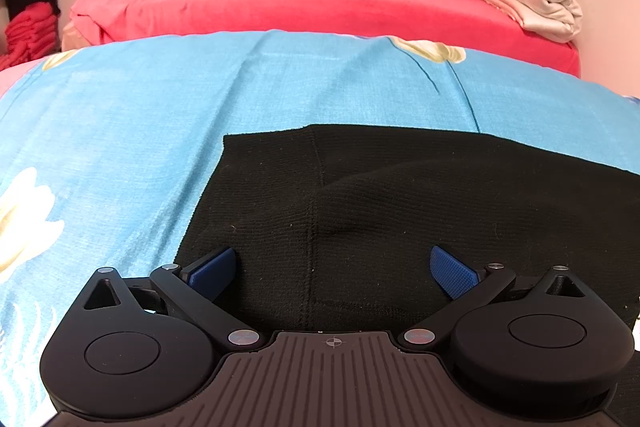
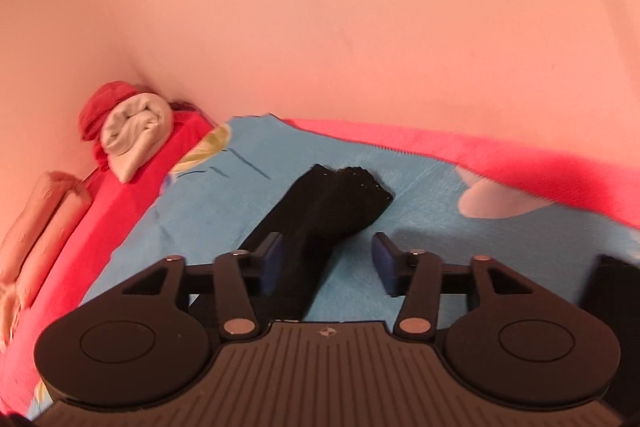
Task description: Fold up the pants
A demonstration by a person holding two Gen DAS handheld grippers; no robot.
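Left wrist view: the black knitted pants [image 1: 400, 211] lie flat on the blue flowered bedsheet [image 1: 140, 147], directly under and ahead of the left tongs [image 1: 334, 271], whose blades stand wide apart and hold nothing. A square edge lies ahead of them.

Right wrist view: the right tongs [image 2: 326, 267] stand apart, empty. A narrow black strip runs forward between them, its long axis pointing away, slightly to the right. The folding seems partly done; at least 1 fold probably remains.
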